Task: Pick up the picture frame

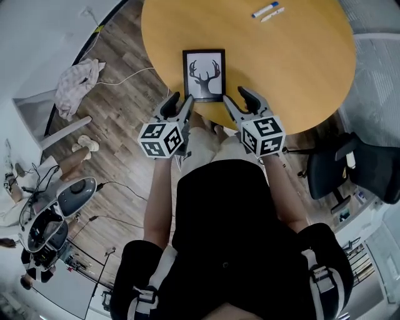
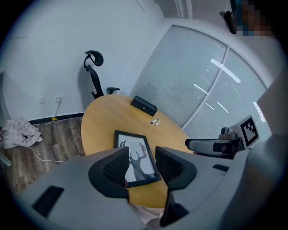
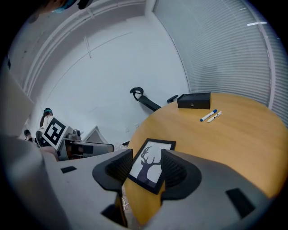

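A black picture frame (image 1: 204, 75) with a deer-head silhouette lies flat on the round wooden table (image 1: 300, 69), close to its near edge. My left gripper (image 1: 179, 103) hovers just short of the frame's near left corner, jaws open and empty. My right gripper (image 1: 239, 99) sits by the near right corner, also open and empty. In the left gripper view the frame (image 2: 130, 143) shows through the gap of the left gripper (image 2: 141, 164). In the right gripper view the frame (image 3: 155, 157) lies beyond the right gripper (image 3: 146, 168). Neither gripper touches it.
Two markers (image 1: 267, 11) and a black box (image 3: 194, 100) lie at the table's far side. A dark office chair (image 1: 331, 169) stands at the right, another chair (image 2: 94, 76) by the wall. A crumpled cloth (image 1: 76, 81) and cables lie on the wooden floor at left.
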A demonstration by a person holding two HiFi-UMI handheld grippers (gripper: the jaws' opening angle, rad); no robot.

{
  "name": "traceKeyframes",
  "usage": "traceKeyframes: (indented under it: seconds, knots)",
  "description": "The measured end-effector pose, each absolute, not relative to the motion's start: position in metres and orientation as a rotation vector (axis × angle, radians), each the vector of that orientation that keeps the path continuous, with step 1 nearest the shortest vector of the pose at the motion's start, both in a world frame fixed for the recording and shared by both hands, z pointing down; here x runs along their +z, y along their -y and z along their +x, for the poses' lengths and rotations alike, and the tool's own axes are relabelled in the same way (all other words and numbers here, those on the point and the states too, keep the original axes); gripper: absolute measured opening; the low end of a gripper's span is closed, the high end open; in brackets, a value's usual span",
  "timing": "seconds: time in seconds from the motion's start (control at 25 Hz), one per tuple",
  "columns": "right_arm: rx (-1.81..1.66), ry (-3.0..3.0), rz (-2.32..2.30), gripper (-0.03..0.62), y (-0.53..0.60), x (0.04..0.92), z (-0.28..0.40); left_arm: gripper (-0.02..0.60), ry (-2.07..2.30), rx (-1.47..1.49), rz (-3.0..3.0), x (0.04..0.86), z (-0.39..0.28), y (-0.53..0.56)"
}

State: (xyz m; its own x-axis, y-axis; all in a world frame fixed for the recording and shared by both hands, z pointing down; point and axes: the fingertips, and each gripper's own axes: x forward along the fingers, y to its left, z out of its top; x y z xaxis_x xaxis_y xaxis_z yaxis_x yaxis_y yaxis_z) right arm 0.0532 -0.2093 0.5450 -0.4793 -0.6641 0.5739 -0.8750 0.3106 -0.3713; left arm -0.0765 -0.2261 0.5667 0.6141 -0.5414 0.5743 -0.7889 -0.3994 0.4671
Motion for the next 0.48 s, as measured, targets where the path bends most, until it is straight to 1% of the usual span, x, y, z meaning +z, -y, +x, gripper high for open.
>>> traceKeyframes:
  seconds: [0.24, 0.48]
  knots:
    - [1.018, 2.178, 1.401, 0.196, 0.241, 0.595, 0.047, 0.176, 1.026, 0.526, 2.054, 0.625, -0.089, 0.259]
    - [1.071, 2.092, 1.409, 0.196, 0.256, 0.647, 0.046, 0.176, 0.994, 0.623, 2.041, 0.665, -0.089, 0.281]
